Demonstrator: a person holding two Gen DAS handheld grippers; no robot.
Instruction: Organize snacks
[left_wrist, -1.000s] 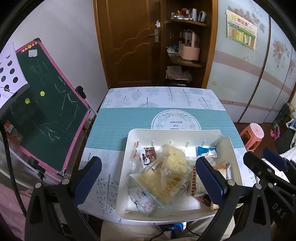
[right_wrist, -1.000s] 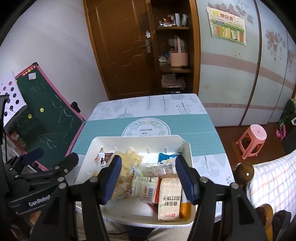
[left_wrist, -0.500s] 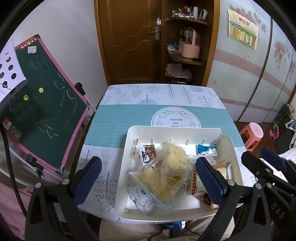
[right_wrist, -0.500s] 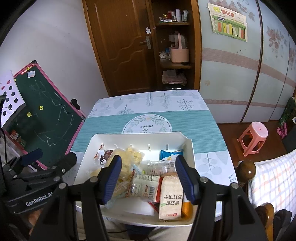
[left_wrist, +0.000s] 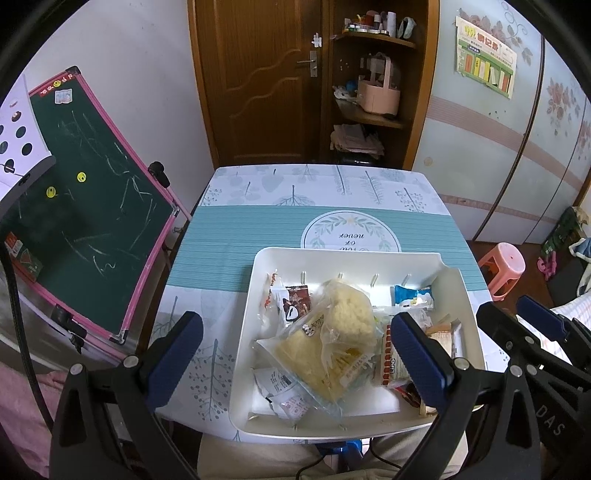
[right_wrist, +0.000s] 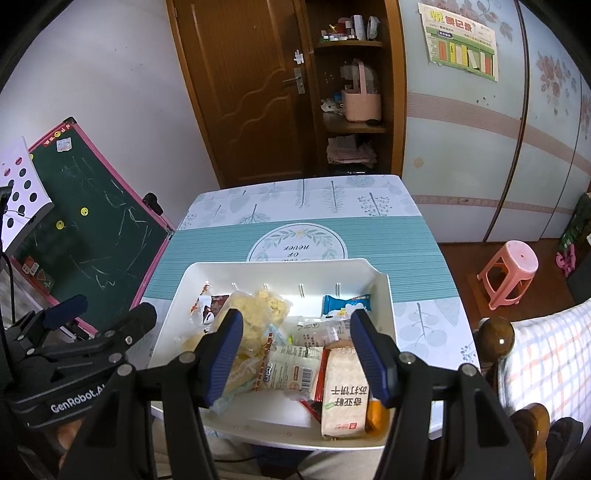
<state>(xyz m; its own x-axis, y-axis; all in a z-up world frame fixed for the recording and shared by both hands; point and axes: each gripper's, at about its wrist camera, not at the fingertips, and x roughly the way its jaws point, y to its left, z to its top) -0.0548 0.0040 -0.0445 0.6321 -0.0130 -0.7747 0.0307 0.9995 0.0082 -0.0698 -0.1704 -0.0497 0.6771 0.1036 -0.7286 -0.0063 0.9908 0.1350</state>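
A white bin (left_wrist: 458, 291) (right_wrist: 384, 295) sits at the near edge of the table, holding several snack packets. A clear bag of yellow snacks (left_wrist: 332, 343) (right_wrist: 258, 310) lies in the middle. A blue packet (left_wrist: 410, 295) (right_wrist: 345, 302) lies at the back right, a beige cracker pack (right_wrist: 345, 391) at the front right. My left gripper (left_wrist: 295, 358) is open and empty, above the bin's left half. My right gripper (right_wrist: 295, 350) is open and empty, above the bin's middle.
The table (left_wrist: 258, 229) has a teal and leaf-print cloth. A green chalkboard with a pink frame (left_wrist: 85, 206) leans at the left. A wooden door and shelf (left_wrist: 369, 92) stand behind. A pink stool (left_wrist: 502, 266) is on the floor at the right.
Both grippers have risen and drawn back slightly, so the table and bin sit lower in view. Both stay open and empty. The snacks have not moved.
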